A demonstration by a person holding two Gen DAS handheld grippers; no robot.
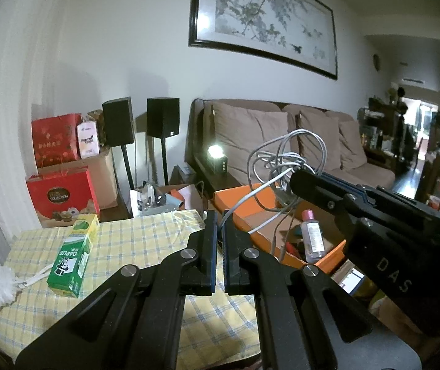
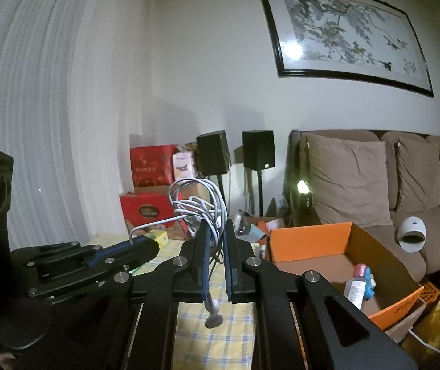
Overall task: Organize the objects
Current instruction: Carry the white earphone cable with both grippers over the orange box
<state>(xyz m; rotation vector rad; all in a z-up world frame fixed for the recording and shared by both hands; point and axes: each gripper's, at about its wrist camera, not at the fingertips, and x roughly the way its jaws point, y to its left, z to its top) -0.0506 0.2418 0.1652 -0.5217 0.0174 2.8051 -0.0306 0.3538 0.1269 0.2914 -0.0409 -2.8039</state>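
Both of my jaws pinch the tangled white cable (image 2: 200, 212), held up near the orange box (image 2: 312, 237). Loose loops may snag the box's rim, or my left gripper (image 1: 218, 215) may lose its thin strand.

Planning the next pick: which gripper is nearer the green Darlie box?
Left. The left gripper hovers over the checked tablecloth just right of the Darlie box. The right gripper, holding the white cable, sits farther right above the orange box.
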